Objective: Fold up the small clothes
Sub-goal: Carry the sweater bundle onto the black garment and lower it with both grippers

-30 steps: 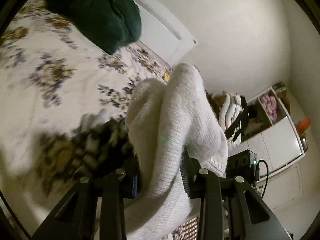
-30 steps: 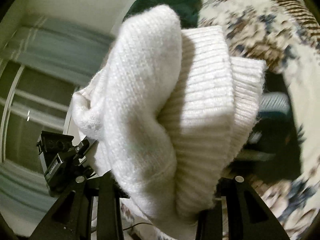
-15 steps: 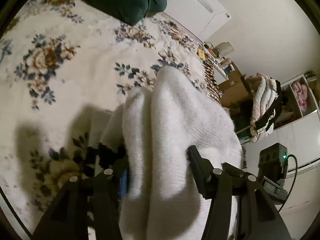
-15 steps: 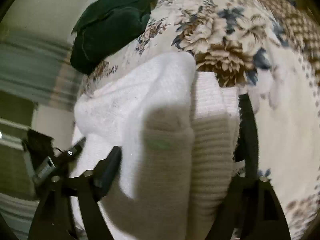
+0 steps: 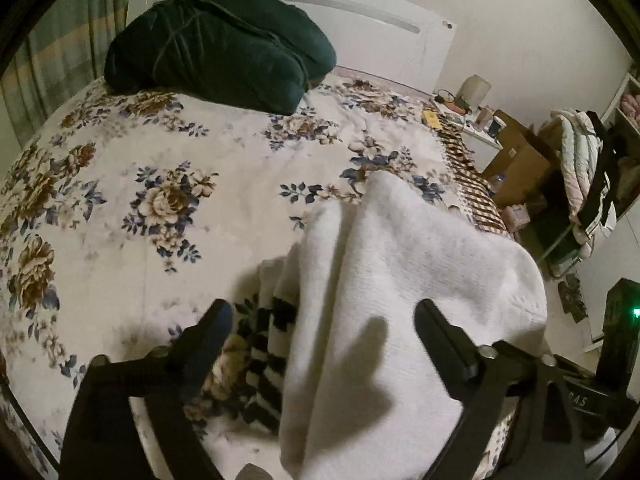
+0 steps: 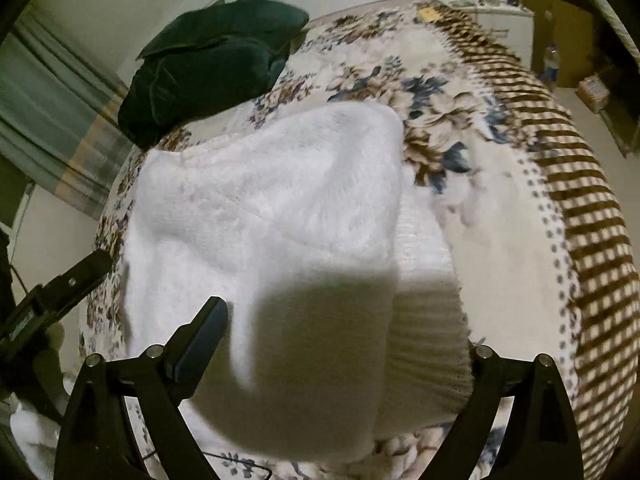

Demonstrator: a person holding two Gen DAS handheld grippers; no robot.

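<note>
the white knit sock (image 5: 404, 320) is lying on the floral bedspread (image 5: 120, 184) near its front edge, doubled over so a fuzzy layer sits on top of a ribbed cuff (image 6: 428, 304) that pokes out on the right side in the right wrist view. going left to right: the left gripper (image 5: 322, 320) has just been opening and its jaws now stand wide apart, released, with the sock lying between them but neither pad pressing on it. under the sock's left edge there's a black-and-white striped piece (image 5: 264, 360), looks like another small garment but i can't tell what exactly. the right gripper (image 6: 344, 332) has also just been opening, jaws spread, sock under the gap, nothing clamped. so i'd say this is the let-go step right after laying the fold down. next move probably calls for backing both grippers off without dragging the knit, then either tidying the fold or going for the striped thing. count: one white sock for sure (might be a pair stacked, hard to say), one striped piece, two grippers, one dark green cushion (image 5: 216, 40) up by the headboard.
</note>
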